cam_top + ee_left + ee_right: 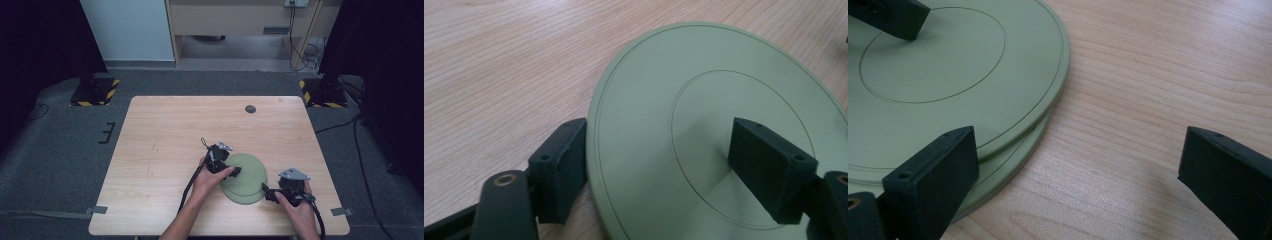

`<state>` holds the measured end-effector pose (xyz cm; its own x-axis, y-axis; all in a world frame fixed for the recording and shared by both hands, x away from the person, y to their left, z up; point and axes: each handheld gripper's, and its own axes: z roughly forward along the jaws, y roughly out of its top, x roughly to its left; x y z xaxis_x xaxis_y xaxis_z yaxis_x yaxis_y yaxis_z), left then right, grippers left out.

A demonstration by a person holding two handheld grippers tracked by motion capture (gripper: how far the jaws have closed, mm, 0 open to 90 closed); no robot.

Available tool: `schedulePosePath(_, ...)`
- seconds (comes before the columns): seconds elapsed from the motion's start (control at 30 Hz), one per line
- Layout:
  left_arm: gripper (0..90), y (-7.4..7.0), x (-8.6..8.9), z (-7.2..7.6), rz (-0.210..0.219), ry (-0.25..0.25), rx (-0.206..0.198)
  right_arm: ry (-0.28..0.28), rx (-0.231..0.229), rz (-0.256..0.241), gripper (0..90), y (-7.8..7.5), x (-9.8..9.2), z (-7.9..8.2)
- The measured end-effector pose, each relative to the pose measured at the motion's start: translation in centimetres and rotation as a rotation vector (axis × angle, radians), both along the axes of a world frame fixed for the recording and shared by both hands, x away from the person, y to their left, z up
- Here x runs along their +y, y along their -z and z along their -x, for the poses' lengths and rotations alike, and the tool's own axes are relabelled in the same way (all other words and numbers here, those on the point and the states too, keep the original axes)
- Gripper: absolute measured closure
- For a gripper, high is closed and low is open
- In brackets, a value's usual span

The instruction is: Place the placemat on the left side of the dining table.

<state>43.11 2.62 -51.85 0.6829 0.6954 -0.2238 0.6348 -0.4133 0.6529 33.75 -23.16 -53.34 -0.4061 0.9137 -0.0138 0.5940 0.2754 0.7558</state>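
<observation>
Two pale green plates lie stacked and slightly offset at the table's front right, the top plate (248,169) (704,100) (948,75) over the lower plate (246,196) (1013,165). My left gripper (233,171) (664,170) is open and straddles the top plate's near-left rim: one jaw just outside the rim on the wood, the other resting on the plate's inner ring. My right gripper (268,193) (1078,175) is open at the stack's right edge, with one jaw against the two rims and the other over bare table (1148,75).
A small grey round disc (250,109) sits near the table's far edge. Tape tabs (99,210) mark the front corners. Two stands with yellow-black striped bases (95,92) rest on the floor behind the table. Broad bare wood lies left of the plates.
</observation>
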Motion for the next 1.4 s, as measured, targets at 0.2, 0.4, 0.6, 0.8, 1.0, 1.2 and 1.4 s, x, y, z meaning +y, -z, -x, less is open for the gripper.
schedulePosePath(0.2, 38.7, -1.5, 0.8, 0.3, 0.072, -0.035, -0.032, 0.003, -0.001, 0.001, 2.6, 0.0, 0.0, 0.0)
schedulePosePath(0.4, 51.0, -2.4, 1.0, 0.5, 0.09, -0.032, -0.06, 0.002, -0.001, 0.005, 2.1, 0.0, 0.0, 0.0)
schedulePosePath(0.6, 63.1, -3.1, 1.1, 0.7, 0.14, -0.022, -0.061, 0.004, 0.0, 0.004, 1.5, 0.0, 0.1, -0.1)
schedulePosePath(0.8, 74.1, -3.4, 0.6, 0.9, 0.147, 0.009, -0.053, 0.004, 0.0, 0.004, 1.3, 0.0, 0.0, -0.1)
schedulePosePath(1.0, 79.4, -3.3, 0.2, 1.1, 0.119, -0.001, -0.074, 0.004, 0.001, 0.003, 1.2, 0.0, 0.0, -0.1)
schedulePosePath(1.2, 81.0, -3.3, 0.3, 1.4, 0.126, -0.008, -0.091, 0.002, 0.005, 0.002, 1.1, 0.0, 0.0, -0.1)
schedulePosePath(1.4, 82.7, -3.6, 0.2, 1.7, 0.102, 0.008, -0.124, 0.007, -0.023, -0.018, 3.5, -0.3, -0.2, -0.2)
